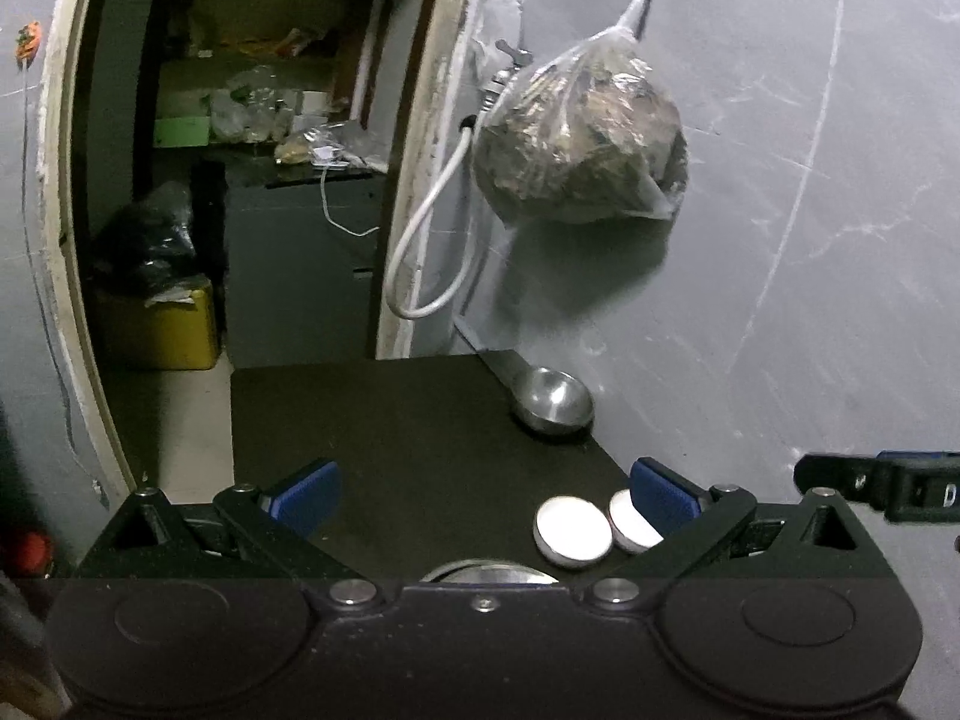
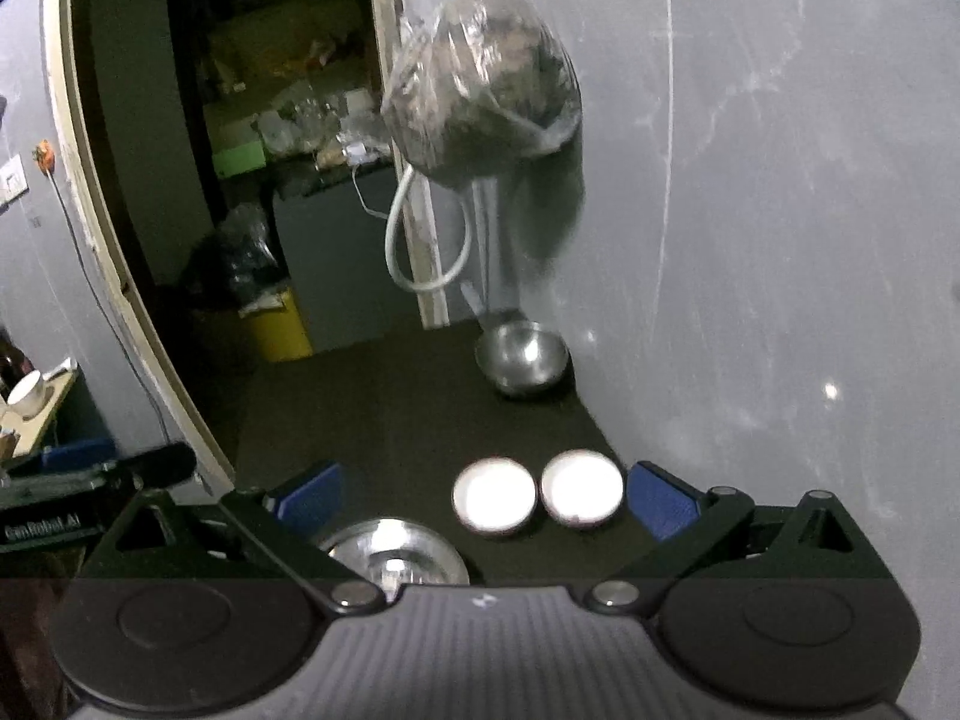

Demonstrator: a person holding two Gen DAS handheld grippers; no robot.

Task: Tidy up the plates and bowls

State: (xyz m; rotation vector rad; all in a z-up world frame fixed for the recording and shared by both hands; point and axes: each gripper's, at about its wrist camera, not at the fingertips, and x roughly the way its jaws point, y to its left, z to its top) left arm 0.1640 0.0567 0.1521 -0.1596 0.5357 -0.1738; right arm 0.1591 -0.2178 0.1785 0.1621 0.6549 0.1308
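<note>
Two small white bowls (image 2: 493, 495) (image 2: 581, 487) sit side by side on the dark tabletop (image 2: 390, 420), just ahead of my open right gripper (image 2: 483, 501). A steel bowl (image 2: 522, 357) stands at the far corner against the wall. A second steel bowl (image 2: 396, 555) lies close under the right gripper's left finger. In the left wrist view the white bowls (image 1: 573, 531) (image 1: 630, 519) lie by the right finger of my open left gripper (image 1: 483, 498), and the far steel bowl (image 1: 555, 399) and a steel rim (image 1: 486, 573) show too. Neither gripper holds anything.
A plastic bag (image 1: 579, 141) full of dark stuff hangs on the grey wall above the far steel bowl, with a white hose (image 1: 420, 240) beside it. A doorway on the left opens onto a cluttered room with a yellow bin (image 1: 159, 324). The table's left edge drops to the floor.
</note>
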